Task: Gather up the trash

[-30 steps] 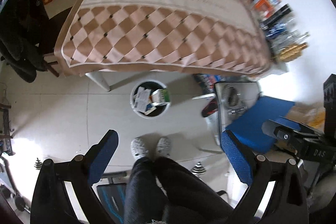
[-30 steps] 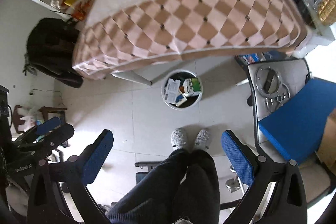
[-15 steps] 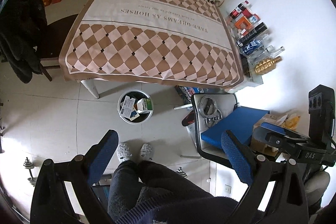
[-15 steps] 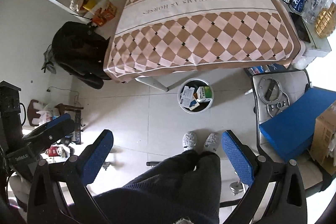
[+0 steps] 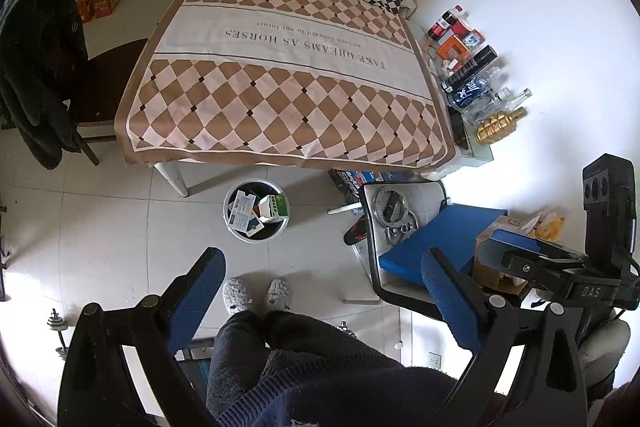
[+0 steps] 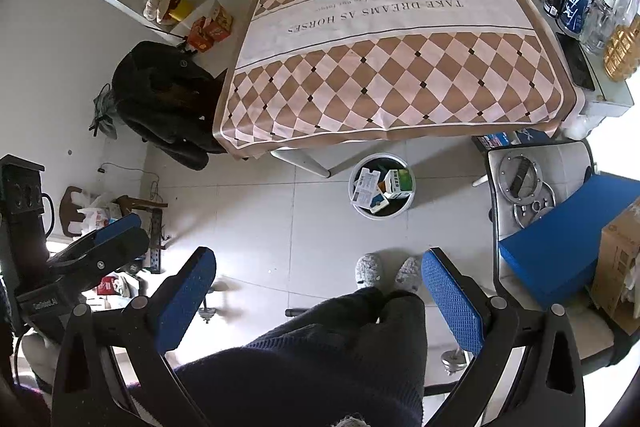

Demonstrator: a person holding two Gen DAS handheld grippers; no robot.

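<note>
A round white trash bin (image 5: 256, 211) stands on the tiled floor by the table's near edge and holds several cartons and boxes; it also shows in the right wrist view (image 6: 382, 187). The table (image 5: 280, 83) carries a brown and pink checkered cloth with nothing lying on it. My left gripper (image 5: 320, 291) is open and empty, held high above the floor and the person's legs. My right gripper (image 6: 318, 287) is open and empty at the same height. Each gripper shows at the edge of the other's view.
A chair (image 5: 400, 227) with metal rings and a blue pad stands right of the bin. Bottles and cans (image 5: 476, 83) line a side shelf by the wall. A black coat (image 5: 36, 67) hangs on a chair at left. The person's slippered feet (image 5: 256, 293) are below.
Both grippers have risen well away from the floor; the bin and table look smaller and farther. Both stay open and empty.
</note>
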